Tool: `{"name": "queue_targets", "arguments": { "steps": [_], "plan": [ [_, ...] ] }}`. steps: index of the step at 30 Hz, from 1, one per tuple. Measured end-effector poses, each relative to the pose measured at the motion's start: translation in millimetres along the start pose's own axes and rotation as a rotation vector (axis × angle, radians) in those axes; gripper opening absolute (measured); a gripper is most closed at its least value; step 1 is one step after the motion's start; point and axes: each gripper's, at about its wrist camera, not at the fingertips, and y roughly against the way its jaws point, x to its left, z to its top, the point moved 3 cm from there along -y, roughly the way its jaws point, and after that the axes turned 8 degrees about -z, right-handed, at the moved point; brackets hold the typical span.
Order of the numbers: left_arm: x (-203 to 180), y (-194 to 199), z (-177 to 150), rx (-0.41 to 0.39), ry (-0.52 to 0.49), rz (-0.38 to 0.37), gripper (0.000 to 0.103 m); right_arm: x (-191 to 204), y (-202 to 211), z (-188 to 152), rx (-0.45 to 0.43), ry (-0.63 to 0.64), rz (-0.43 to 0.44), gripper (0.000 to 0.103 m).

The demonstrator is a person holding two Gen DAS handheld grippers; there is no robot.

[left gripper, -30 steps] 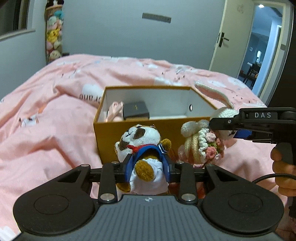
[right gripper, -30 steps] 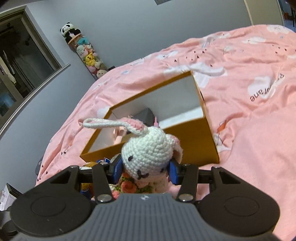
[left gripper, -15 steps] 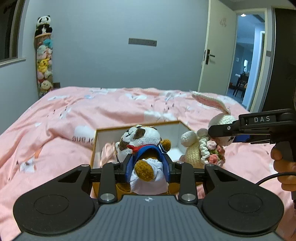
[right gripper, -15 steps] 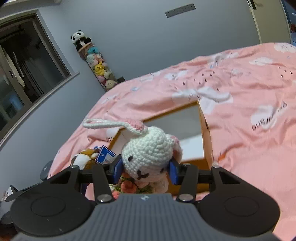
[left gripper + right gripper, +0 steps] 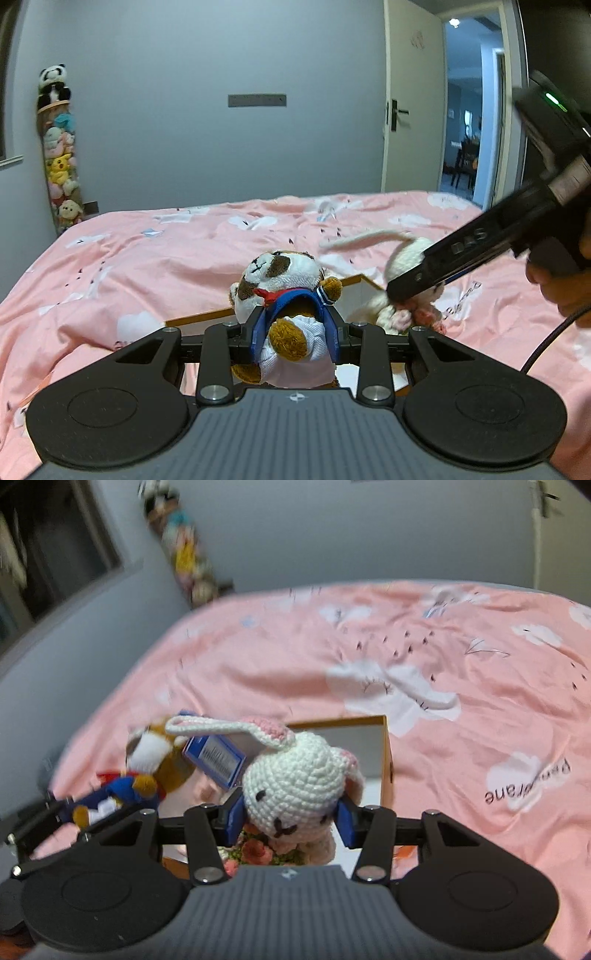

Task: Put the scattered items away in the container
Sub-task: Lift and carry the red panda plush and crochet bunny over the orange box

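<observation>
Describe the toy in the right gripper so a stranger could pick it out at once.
Start at the pink bed and find the orange box on it. Above the box the right gripper clamps a crocheted white rabbit. Unlike the brown and white plush dog beside it, it has long pink-lined ears.

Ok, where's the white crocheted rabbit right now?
The white crocheted rabbit is clamped in the right tongs, centre of the right wrist view, above the orange cardboard box, right of the brown-and-white plush dog.

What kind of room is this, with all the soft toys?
Most likely a bedroom. A big bed with a pink cloud-print cover fills the room, a tall stack of plush toys stands in the corner, and a door opens to a hallway.
</observation>
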Motion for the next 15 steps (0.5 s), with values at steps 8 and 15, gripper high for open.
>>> {"name": "queue_targets", "arguments": {
  "steps": [8, 15],
  "plan": [
    [6.0, -61.9, -16.7, 0.106, -0.003, 0.005, 0.036, -6.3, -79.0, 24.4, 0.281, 0.060, -0.058, 0.052],
    [0.6, -101.0, -26.2, 0.214, -0.054, -0.042, 0.027, -4.3, -124.3, 26.6, 0.429, 0.129, -0.078, 0.052]
  ]
}}
